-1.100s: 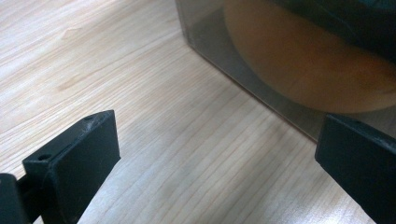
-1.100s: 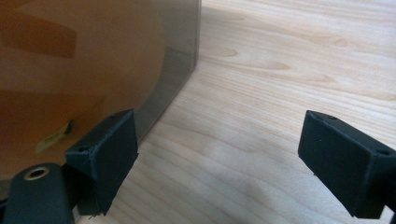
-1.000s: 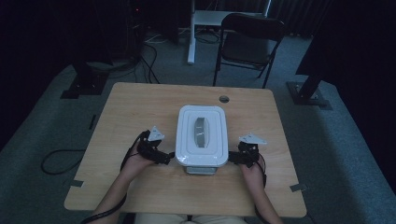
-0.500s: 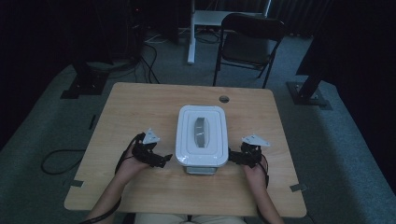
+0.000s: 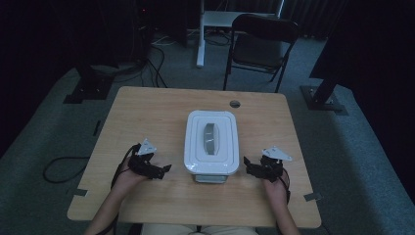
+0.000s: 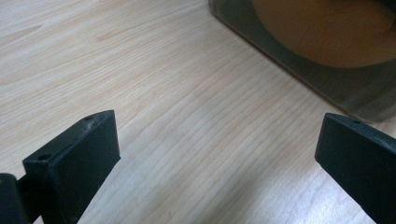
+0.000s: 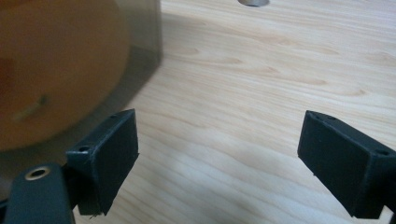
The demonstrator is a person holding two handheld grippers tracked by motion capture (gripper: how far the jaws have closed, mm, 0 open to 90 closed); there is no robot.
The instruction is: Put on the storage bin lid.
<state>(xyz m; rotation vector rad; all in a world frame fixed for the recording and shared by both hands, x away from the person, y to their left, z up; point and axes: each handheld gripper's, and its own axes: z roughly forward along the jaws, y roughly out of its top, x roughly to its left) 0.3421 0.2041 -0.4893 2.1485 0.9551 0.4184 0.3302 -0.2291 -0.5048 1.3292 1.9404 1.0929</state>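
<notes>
Since the earlier frames, both of your hands have drawn back from the container (image 5: 211, 142) toward the near edge of the surface (image 5: 147, 107); the container itself has not shifted. The container stands at the middle of the surface, closed by a white lid (image 5: 211, 120) with a grey handle (image 5: 211, 138) along its centre. Through its translucent wall, the left gripper view (image 6: 327, 70) and the right gripper view (image 7: 140, 42) show something rounded and orange-brown inside; what it is cannot be told. Your left tool (image 5: 164, 170) lies near the container's left side, apart from it, its jaws spread wide with nothing between them but bare wood. Your right tool (image 5: 248, 165) lies just beside the container's right near corner, jaws likewise wide and gripping nothing; one jaw stands close to the wall, though contact cannot be confirmed. A round hole (image 5: 235, 104) marks the surface beyond the container.
</notes>
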